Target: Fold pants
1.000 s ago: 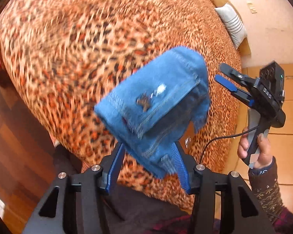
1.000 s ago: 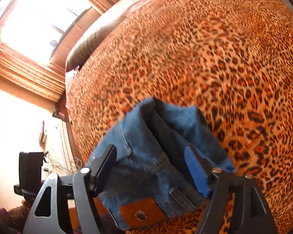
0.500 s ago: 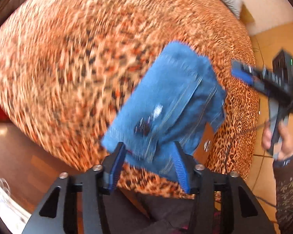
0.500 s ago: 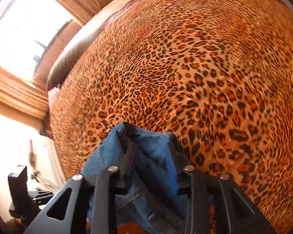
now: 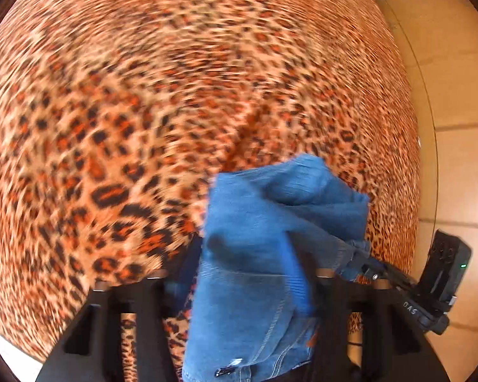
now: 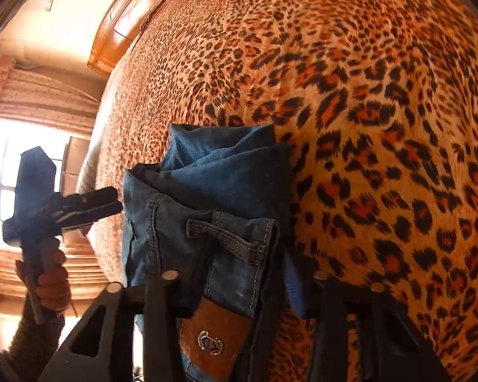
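Closing on a thick wad of folded blue denim pants point(image 5: 271, 222), the left claw point(image 5: 239, 273) has cloth filling the whole gap between its blue-padded jaws, and the pads appear to press on it, though blur softens the contact. The right claw point(image 6: 242, 273) is likewise closing, its jaws clamped around the waistband end, where a belt loop and a brown leather brand patch point(image 6: 215, 340) with a metal emblem hang between them.

Outward from both claws, the denim is bunched into several layers and carried just above an orange leopard-print bedspread point(image 5: 143, 95), which covers the bed on all sides of the bundle. From the left wrist view the right claw's black body comes in from the lower right to meet the same bundle; from the right wrist view the left claw comes in from the left, gripped by a hand point(image 6: 52, 283) in a dark patterned sleeve. Behind it stand a bright window point(image 6: 25, 146) with curtains and a wooden cabinet point(image 6: 127, 22).

By the look of the stacked layers, the folding seems well advanced: the pants are already doubled into a compact packet. What appears left is to lay it flat on the bedspread, let go and perhaps smooth it.

Both claws point steeply down at the bed from opposite ends of the bundle.
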